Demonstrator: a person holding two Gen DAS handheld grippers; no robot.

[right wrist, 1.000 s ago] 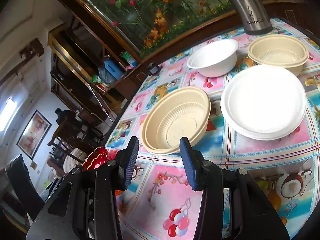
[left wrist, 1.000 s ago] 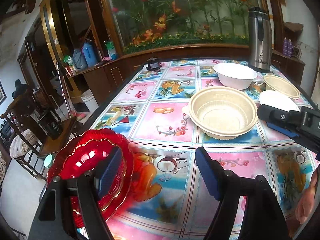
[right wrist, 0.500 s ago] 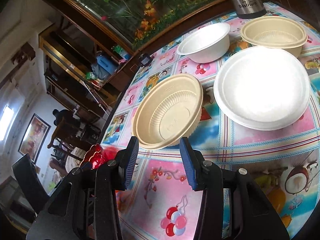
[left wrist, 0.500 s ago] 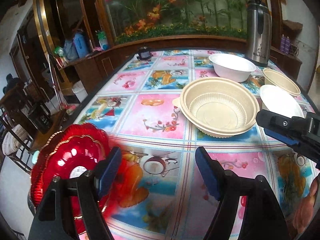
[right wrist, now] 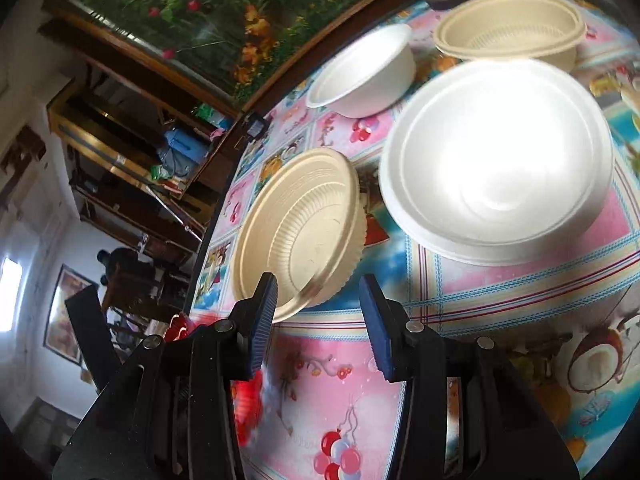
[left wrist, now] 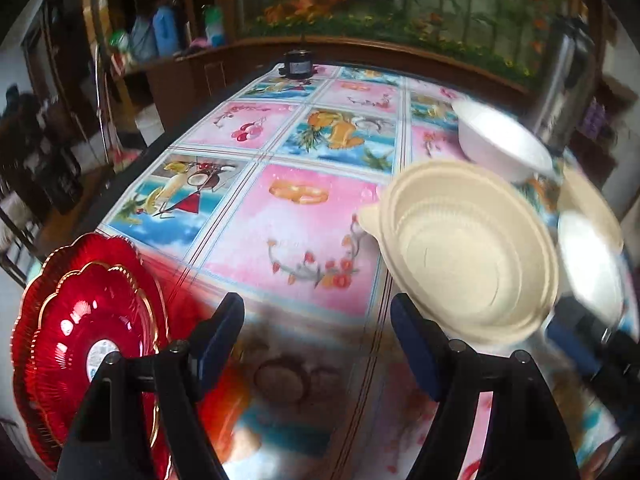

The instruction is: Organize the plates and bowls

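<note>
A stack of red scalloped plates (left wrist: 88,344) sits at the table's near left corner, just left of my left gripper (left wrist: 316,312), which is open over bare tablecloth. A wide beige bowl (left wrist: 468,252) lies to its right. In the right wrist view the same beige bowl (right wrist: 300,232) is straight ahead. Its near rim reaches the left finger of my right gripper (right wrist: 320,300), whose jaws stand open with no pad pressing on anything. A white plate (right wrist: 496,160) lies right of the bowl. Behind them stand a white bowl (right wrist: 364,72) and a deeper beige bowl (right wrist: 508,28).
A steel thermos (left wrist: 568,72) stands at the back right of the flowered tablecloth (left wrist: 304,216), and a small black device (left wrist: 298,64) at the far edge. Beyond the table's left edge are shelves, chairs and a seated person (right wrist: 120,260).
Both views have tilted and closed in on the table. The beige bowl looms larger, its rim now at my right gripper's fingertips. The red plates have slid left in the left view. Jaws unchanged.
</note>
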